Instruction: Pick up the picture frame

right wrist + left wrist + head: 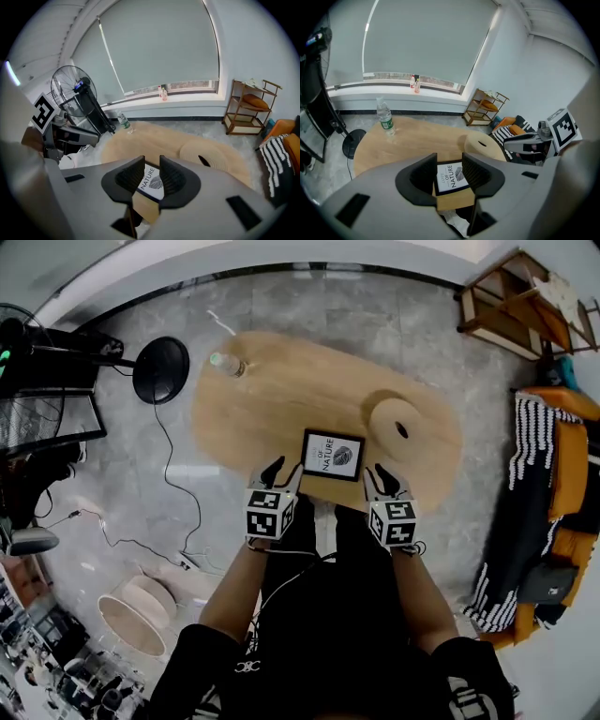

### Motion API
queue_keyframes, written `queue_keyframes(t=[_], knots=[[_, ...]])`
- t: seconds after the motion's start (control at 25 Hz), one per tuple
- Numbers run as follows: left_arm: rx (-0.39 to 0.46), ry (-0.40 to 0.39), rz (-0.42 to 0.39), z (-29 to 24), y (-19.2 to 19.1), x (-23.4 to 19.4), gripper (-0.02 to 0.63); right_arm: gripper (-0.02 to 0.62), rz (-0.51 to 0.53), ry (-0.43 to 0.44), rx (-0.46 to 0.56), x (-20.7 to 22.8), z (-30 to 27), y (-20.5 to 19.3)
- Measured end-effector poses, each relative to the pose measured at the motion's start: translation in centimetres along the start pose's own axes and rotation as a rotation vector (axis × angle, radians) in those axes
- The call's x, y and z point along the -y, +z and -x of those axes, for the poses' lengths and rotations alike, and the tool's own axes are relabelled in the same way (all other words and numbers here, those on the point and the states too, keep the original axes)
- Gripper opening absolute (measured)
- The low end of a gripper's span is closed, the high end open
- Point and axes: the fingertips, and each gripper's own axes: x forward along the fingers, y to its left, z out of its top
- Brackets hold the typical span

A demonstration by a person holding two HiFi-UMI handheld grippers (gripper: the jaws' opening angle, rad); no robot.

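Picture frame: it sits on the wooden surface at the near edge, between my two tongs.
Left tongs: my jaws stand apart and empty, just beside the frame's left edge.
Right tongs: my jaws are narrowly parted and hold nothing, near the frame's right edge.
Bottle: it is at the far left end, well apart from the frame.

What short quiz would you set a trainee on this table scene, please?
1. True or false: the picture frame stands upright on the table.
2. What stands near the table's far left edge? A) water bottle B) mug C) lamp
3. Fill in: the jaws of the left gripper and the right gripper are both ___.
Key: 1 false, it lies flat, face up; 2 A; 3 apart.
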Motion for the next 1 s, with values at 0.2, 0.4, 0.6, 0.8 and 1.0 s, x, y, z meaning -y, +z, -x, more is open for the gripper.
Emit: queue_keyframes(t=[0.2,0.4,0.6,0.8,1.0], knots=[[-0.052,-0.011,0.017,-5.3,-3.4,-2.2,0.181,0.109,-0.021,-0.017,-0.053,1.7,-5.3,-3.8],[-0.099,-0.021,0.024,-11.3,-7.4,-4.3,0.181,0.11,-0.056,-0.046,-0.101,4.5,-11.0,-8.3],[-0.12,-0.043,0.023,-16.4,-10.4,-5.3,0.181,0.115,-0.09,-0.072,-0.137,6.9,-15.6,-12.6],[-0.123,-0.071,0.037,-20.2,-12.2,-6.0,0.181,0.117,-0.109,-0.065,-0.152,8.0,-19.3,-15.1],[-0.133,-0.095,0.036,-22.2,-13.4,-5.9,0.181,0.115,-0.12,-0.067,-0.157,8.9,-21.4,-16.3]])
